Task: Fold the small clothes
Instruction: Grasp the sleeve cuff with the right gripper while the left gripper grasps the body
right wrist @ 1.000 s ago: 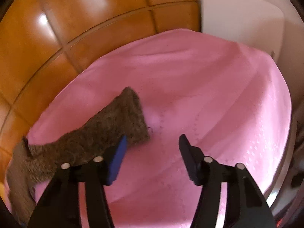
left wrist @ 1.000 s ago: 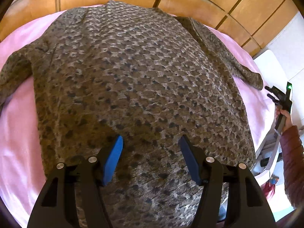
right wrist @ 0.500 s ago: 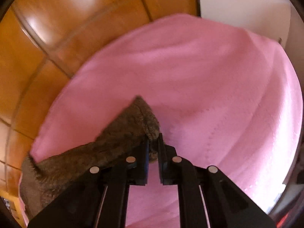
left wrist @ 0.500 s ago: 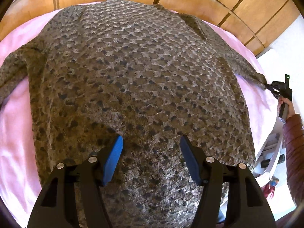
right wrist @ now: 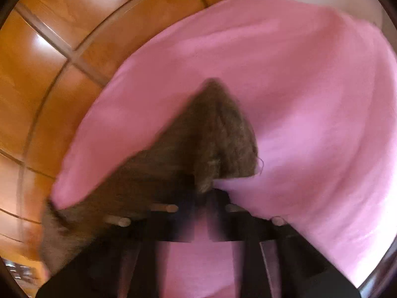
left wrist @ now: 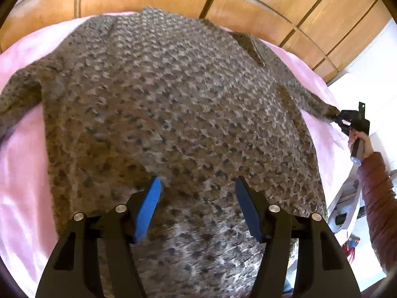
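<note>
Under the left tool (left wrist: 197,200) a brown spotted sweater (left wrist: 173,114) is lying spread flat on a pink sheet (left wrist: 22,173), and its blue pads are sitting wide apart, gripping nothing. Off to its right, the right tool (left wrist: 343,120) is pinching the sleeve cuff (right wrist: 223,134) with its jaws clamped tight on it, just ahead of the fingers.

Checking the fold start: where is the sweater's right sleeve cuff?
The cuff sits pinched in the right gripper over the pink sheet; in the left wrist view it is far right.
</note>
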The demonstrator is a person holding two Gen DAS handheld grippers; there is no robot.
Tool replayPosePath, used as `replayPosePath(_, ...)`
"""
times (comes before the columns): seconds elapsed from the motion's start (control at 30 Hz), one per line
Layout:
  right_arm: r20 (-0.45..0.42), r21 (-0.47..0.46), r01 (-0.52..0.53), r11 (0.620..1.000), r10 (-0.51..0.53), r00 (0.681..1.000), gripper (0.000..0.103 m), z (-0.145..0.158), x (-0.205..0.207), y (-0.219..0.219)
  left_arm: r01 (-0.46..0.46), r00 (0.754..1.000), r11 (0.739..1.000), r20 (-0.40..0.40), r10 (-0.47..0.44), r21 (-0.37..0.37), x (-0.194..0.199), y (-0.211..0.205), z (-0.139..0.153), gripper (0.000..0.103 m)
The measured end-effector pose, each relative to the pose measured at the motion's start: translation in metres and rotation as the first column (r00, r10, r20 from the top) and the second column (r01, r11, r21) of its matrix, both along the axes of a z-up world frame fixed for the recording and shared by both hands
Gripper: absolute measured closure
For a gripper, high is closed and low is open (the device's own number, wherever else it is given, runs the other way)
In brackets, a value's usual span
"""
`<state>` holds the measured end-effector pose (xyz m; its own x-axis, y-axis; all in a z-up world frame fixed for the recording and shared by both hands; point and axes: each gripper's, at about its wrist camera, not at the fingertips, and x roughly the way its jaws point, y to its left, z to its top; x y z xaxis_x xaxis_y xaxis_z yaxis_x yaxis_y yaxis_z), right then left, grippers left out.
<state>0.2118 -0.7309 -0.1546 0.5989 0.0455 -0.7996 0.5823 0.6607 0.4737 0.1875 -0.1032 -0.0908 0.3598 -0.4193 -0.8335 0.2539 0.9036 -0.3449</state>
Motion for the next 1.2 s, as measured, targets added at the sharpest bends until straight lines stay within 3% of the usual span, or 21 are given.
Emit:
replayPosePath(0.1, 0.113, -0.025, -0.068, 0.997, 0.07, 0.991, 0.097, 0.052, 0.005, 0.034, -0.031, 0.999, 0.999, 0.008, 0.031, -0.035, 0.002, 0.014, 0.004, 0.042)
replayPosePath(0.2, 0.229, -0.073, -0.165, 0.984, 0.178, 0.957, 0.097, 0.111, 0.01, 0.082, -0.05, 0.999, 0.997, 0.019, 0.051, -0.056, 0.005, 0.03, 0.007, 0.042)
replayPosePath(0.3, 0.326, -0.117, -0.284, 0.952, 0.307, 0.894, 0.097, 0.163, 0.021, 0.145, -0.072, 0.997, 0.993, 0.027, 0.074, -0.092, 0.01, 0.046, 0.01, 0.042)
replayPosePath(0.4, 0.37, -0.152, -0.413, 0.898, 0.439, 0.819, 0.097, 0.194, 0.037, 0.22, -0.094, 0.994, 0.986, 0.033, 0.099, -0.134, 0.014, 0.063, 0.014, 0.042)
replayPosePath(0.57, 0.345, -0.171, -0.603, 0.779, 0.62, 0.704, 0.097, 0.198, 0.067, 0.347, -0.112, 0.992, 0.979, 0.032, 0.119, -0.172, 0.017, 0.084, 0.016, 0.042)
replayPosePath(0.7, 0.284, -0.135, -0.753, 0.644, 0.753, 0.593, 0.097, 0.174, 0.089, 0.44, -0.126, 0.991, 0.971, 0.022, 0.133, -0.202, 0.022, 0.098, 0.014, 0.042)
replayPosePath(0.77, 0.269, -0.129, -0.797, 0.589, 0.795, 0.544, 0.088, 0.164, 0.09, 0.468, -0.138, 0.989, 0.966, 0.019, 0.146, -0.219, 0.026, 0.103, 0.013, 0.042)
replayPosePath(0.8, 0.271, -0.127, -0.804, 0.581, 0.8, 0.535, 0.073, 0.161, 0.093, 0.474, -0.143, 0.989, 0.964, 0.016, 0.15, -0.226, 0.027, 0.106, 0.012, 0.042)
replayPosePath(0.83, 0.286, -0.118, -0.803, 0.584, 0.794, 0.536, 0.058, 0.161, 0.092, 0.473, -0.149, 0.988, 0.96, 0.01, 0.156, -0.237, 0.029, 0.109, 0.011, 0.042)
replayPosePath(0.87, 0.308, -0.109, -0.796, 0.595, 0.782, 0.542, 0.056, 0.161, 0.09, 0.468, -0.154, 0.987, 0.956, 0.006, 0.161, -0.248, 0.031, 0.112, 0.011, 0.042)
replayPosePath(0.97, 0.322, -0.114, -0.765, 0.634, 0.752, 0.576, 0.056, 0.164, 0.084, 0.45, -0.157, 0.986, 0.953, 0.012, 0.165, -0.26, 0.037, 0.117, 0.012, 0.042)
replayPosePath(1.17, 0.245, -0.133, -0.66, 0.74, 0.669, 0.701, 0.056, 0.138, 0.049, 0.377, -0.163, 0.983, 0.946, 0.039, 0.181, -0.279, 0.065, 0.114, 0.017, 0.042)
replayPosePath(1.2, 0.213, -0.132, -0.63, 0.765, 0.643, 0.736, 0.057, 0.127, 0.04, 0.36, -0.17, 0.981, 0.946, 0.045, 0.189, -0.276, 0.071, 0.113, 0.018, 0.042)
